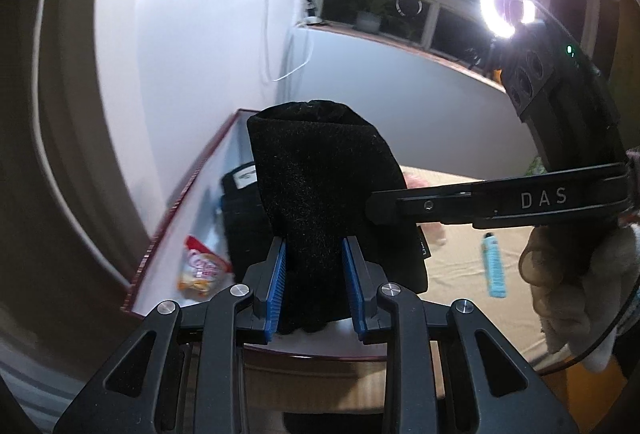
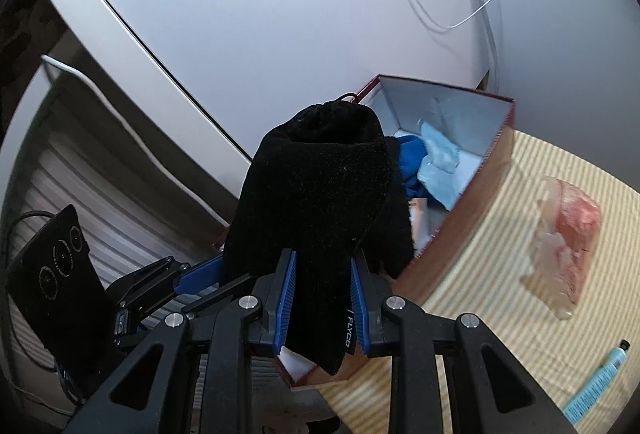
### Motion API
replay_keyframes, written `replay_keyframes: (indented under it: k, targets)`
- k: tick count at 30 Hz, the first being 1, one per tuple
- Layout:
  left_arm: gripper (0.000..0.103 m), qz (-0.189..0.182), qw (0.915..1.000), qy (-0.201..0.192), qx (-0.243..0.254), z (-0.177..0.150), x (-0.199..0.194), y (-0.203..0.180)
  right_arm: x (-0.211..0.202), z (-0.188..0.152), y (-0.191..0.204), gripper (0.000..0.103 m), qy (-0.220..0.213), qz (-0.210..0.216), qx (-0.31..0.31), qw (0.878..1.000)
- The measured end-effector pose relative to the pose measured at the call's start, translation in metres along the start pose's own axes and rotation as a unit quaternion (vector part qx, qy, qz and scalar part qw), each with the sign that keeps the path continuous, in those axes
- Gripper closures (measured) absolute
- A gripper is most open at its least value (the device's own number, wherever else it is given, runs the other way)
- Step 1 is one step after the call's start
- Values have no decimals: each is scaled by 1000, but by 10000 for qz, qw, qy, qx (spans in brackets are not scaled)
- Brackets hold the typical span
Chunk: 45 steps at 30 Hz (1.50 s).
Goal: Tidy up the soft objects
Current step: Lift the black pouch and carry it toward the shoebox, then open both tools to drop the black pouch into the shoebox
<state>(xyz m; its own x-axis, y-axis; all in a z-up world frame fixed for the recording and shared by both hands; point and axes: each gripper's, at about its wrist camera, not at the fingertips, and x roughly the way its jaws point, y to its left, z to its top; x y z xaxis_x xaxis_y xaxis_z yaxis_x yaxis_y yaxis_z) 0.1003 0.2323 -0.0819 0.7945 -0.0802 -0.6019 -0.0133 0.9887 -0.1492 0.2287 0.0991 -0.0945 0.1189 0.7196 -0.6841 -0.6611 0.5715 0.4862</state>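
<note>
Ring light glares; fisheye edges dark, slight blur.

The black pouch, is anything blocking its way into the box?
Nothing visible does. Both grippers, left and right, clamp the black pouch over the open box. No lid covers it. Blue cloth and a pale packet lie inside, below the rim.

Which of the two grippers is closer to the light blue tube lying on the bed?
Right. The right gripper has the blue tube just off to its right; the left gripper is beyond the black pouch that both clamp, on the side away from the tube.
</note>
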Motion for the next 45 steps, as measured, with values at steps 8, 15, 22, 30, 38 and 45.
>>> replay_keyframes:
  k: [8, 15, 22, 30, 38, 45]
  targets:
    - [77, 233, 9997, 95, 34, -7, 10, 9, 23, 1, -3, 79, 189, -36, 54, 9998]
    - [77, 436, 9989, 115, 92, -9, 8, 9, 29, 1, 0, 78, 249, -121, -6, 9996]
    - [76, 517, 9985, 154, -27, -12, 5, 18, 21, -2, 4, 55, 133, -238, -111, 9996]
    - [61, 406, 9990, 149, -119, -15, 1, 15, 9, -9, 3, 42, 12, -292, -81, 9995]
    - [61, 216, 9996, 99, -118, -19, -2, -3, -14, -25, -4, 42, -124, -390, -141, 9991]
    - [61, -17, 10000, 34, -27, -20, -6, -27, -55, -47, -26, 42, -367, -517, -38, 9980]
